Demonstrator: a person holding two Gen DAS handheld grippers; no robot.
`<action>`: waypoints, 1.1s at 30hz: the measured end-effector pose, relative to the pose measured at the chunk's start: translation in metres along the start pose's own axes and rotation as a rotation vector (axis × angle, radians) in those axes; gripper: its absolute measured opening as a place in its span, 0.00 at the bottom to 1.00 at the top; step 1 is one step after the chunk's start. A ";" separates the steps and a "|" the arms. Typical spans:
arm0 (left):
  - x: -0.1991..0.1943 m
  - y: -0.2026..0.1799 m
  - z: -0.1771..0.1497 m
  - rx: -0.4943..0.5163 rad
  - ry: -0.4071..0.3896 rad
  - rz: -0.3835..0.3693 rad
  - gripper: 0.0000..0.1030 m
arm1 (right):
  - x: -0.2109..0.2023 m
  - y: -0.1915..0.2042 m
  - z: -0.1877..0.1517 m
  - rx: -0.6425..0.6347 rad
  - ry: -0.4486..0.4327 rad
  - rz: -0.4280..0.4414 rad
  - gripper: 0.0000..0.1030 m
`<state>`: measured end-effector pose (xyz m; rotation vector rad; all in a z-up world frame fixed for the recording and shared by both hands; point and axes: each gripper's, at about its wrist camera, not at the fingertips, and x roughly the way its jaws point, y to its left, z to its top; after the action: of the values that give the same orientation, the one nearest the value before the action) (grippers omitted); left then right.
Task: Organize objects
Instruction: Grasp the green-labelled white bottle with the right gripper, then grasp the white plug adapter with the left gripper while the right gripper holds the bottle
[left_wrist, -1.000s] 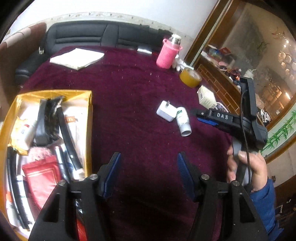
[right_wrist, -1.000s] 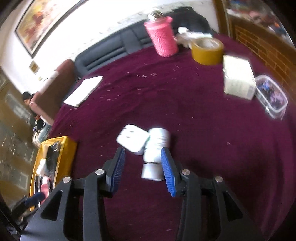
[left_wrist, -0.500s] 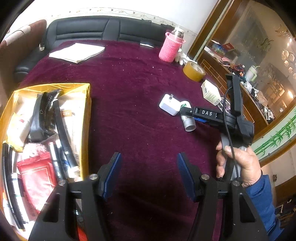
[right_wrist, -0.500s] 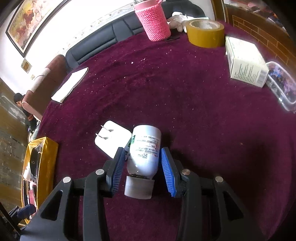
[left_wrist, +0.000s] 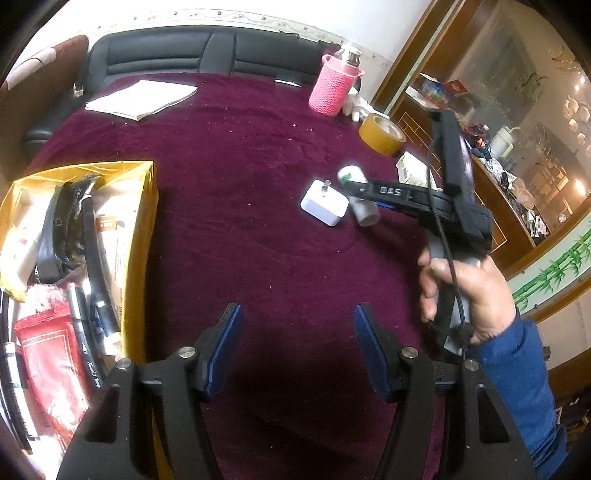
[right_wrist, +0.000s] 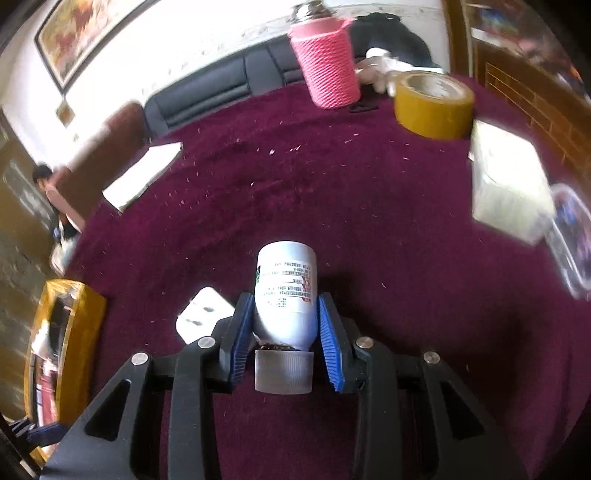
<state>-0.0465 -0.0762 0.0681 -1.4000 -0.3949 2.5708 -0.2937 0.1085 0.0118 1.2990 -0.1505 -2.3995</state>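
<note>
White bottle (right_wrist: 286, 295) clamped in just-closed right tongs (right_wrist: 286, 325); left tongs (left_wrist: 295, 347) apart.

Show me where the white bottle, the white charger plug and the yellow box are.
white bottle (right_wrist: 286, 291): right wrist view, on its label.
white charger plug (left_wrist: 324, 205): left wrist view, on its top face.
yellow box (left_wrist: 142, 221): left wrist view, on its side wall.

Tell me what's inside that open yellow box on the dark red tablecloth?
The open yellow box holds black cables, a red packet and white wrappers, piled together. Whatever lies beneath them, and the box's near end, is hidden.
</note>
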 end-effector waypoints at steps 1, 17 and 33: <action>-0.001 0.001 0.000 0.001 -0.003 0.006 0.54 | 0.003 0.004 0.001 -0.023 0.011 0.005 0.30; 0.026 -0.013 0.030 -0.011 0.000 0.064 0.54 | -0.054 -0.017 -0.040 0.105 -0.134 0.171 0.30; 0.075 -0.062 0.076 -0.016 -0.014 0.214 0.56 | -0.064 -0.045 -0.041 0.167 -0.177 0.244 0.30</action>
<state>-0.1485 -0.0068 0.0680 -1.5060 -0.2821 2.7515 -0.2432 0.1790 0.0258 1.0650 -0.5390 -2.3255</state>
